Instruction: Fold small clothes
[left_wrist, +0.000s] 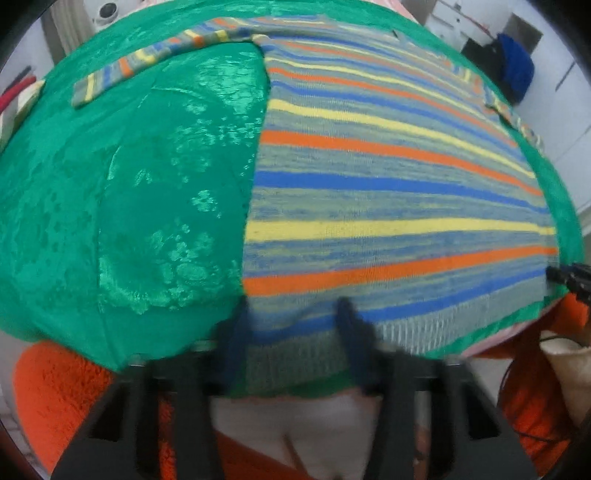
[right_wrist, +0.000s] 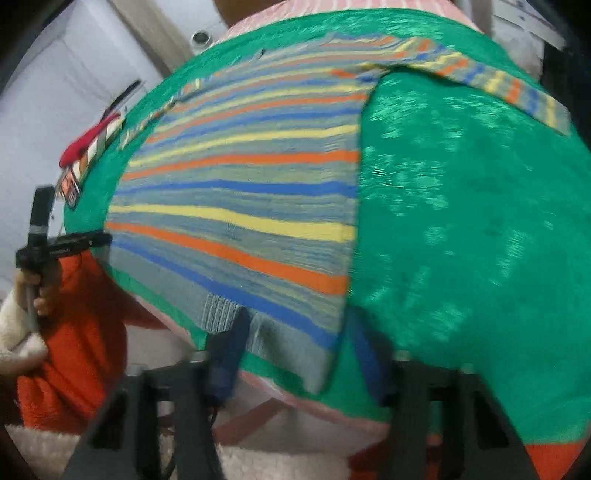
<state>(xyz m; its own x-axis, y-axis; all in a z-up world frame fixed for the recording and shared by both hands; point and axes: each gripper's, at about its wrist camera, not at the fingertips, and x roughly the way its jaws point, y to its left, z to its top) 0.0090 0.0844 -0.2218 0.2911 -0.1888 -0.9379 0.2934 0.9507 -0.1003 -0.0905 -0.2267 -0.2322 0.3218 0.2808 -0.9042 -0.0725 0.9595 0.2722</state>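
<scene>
Striped sweater (left_wrist: 388, 184) hem between left gripper (left_wrist: 293, 317) fingers; right gripper (right_wrist: 295, 325) likewise — corner.

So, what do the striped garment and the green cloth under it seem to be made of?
The striped garment looks like a soft, matte knit: its stripes have a flecked, heathered texture and the near hem is ribbed. The green cloth looks like a thin woven fabric with a satin-like sheen, possibly synthetic: glossy raised patterns catch the light and fold creases show. The exact fibres cannot be told.

Striped sweater (left_wrist: 388, 206) blue, yellow, orange, grey, green cloth (left_wrist: 122, 206) perhaps floral-patterned
</scene>
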